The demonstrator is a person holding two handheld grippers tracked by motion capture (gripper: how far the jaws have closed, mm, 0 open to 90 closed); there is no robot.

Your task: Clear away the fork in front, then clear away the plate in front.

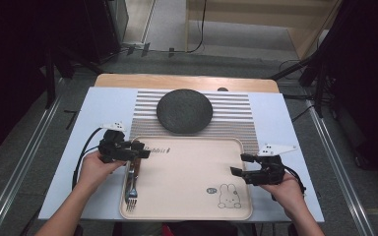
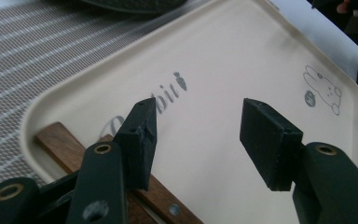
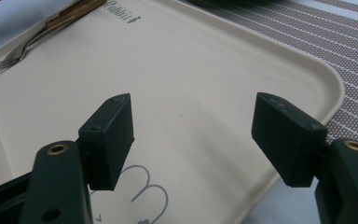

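From the high view I see the cream tray [image 1: 192,182] lying on the table [image 1: 103,105], and I take it as my landmark. A fork [image 1: 131,189] with a wooden handle lies inside the tray along its left rim, tines toward the near edge. My left gripper [image 1: 140,153] sits over the tray's far left corner, just above the fork's handle end, its jaws apart with nothing between them. My right gripper [image 1: 240,164] hovers at the tray's right rim, jaws spread and empty. Beyond the tray's far edge a dark round plate [image 1: 184,110] rests on a striped placemat [image 1: 236,110]. A rabbit drawing [image 1: 229,195] marks the tray's near right corner. In the left gripper view, the left gripper [image 2: 198,126] stands open over the tray [image 2: 242,56], holding nothing; the fork's wooden handle [image 2: 63,142] lies on the tray floor just below and behind the left jaw. In the right gripper view, the right gripper [image 3: 193,135] is wide open and empty above the tray [image 3: 205,60]; the fork [image 3: 25,44] lies at the tray's far side, well apart from these jaws.
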